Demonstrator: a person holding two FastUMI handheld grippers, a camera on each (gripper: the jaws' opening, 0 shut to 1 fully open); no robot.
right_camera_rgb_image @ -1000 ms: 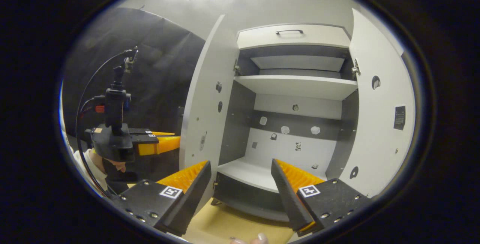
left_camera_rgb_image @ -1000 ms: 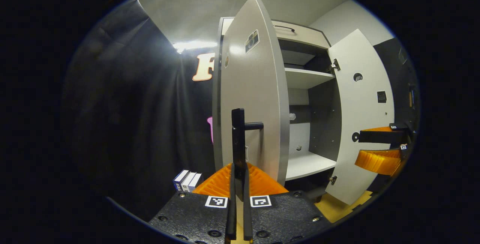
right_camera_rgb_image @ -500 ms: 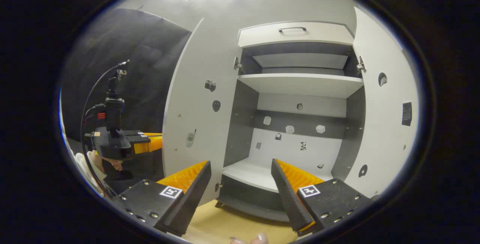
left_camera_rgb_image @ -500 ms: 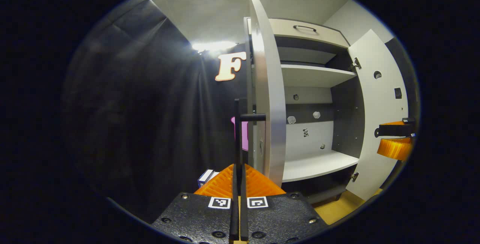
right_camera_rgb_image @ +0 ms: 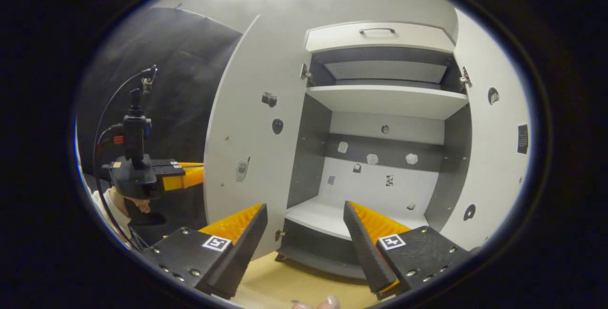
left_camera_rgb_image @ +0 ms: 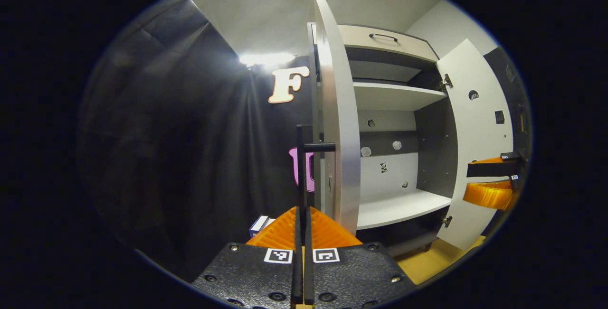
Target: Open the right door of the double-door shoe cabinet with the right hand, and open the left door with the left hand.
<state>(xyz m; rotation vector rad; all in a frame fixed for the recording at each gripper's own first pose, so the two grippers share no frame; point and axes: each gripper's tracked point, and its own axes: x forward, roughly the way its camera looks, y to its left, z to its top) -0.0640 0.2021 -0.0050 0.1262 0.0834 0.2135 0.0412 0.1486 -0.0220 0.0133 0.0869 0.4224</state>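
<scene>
The shoe cabinet point(right_camera_rgb_image: 384, 102) stands with both doors swung out, its pale shelves bare. In the left gripper view the left door point(left_camera_rgb_image: 339, 124) is seen almost edge-on, and its thin black handle point(left_camera_rgb_image: 300, 166) runs down between the fingers of my left gripper point(left_camera_rgb_image: 302, 211), which is shut on it. The right door point(left_camera_rgb_image: 477, 124) hangs wide at the far right, with my right gripper point(left_camera_rgb_image: 491, 183) open in front of it. In the right gripper view my right gripper point(right_camera_rgb_image: 304, 214) is open, facing the cabinet's lower shelf and holding nothing. The left gripper point(right_camera_rgb_image: 183, 176) reaches behind the left door point(right_camera_rgb_image: 247, 147).
A closed drawer with a dark handle point(right_camera_rgb_image: 377, 38) tops the cabinet. The floor point(right_camera_rgb_image: 294, 285) is tan board. Small boxes point(left_camera_rgb_image: 260, 224) lie on the floor left of the cabinet. A person's hand and sleeve point(right_camera_rgb_image: 118, 204) hold the left gripper. Black cloth walls the left side.
The left door has swung further out with my left gripper on its handle, mostly in the first half second. The right gripper stays open and has barely shifted.
</scene>
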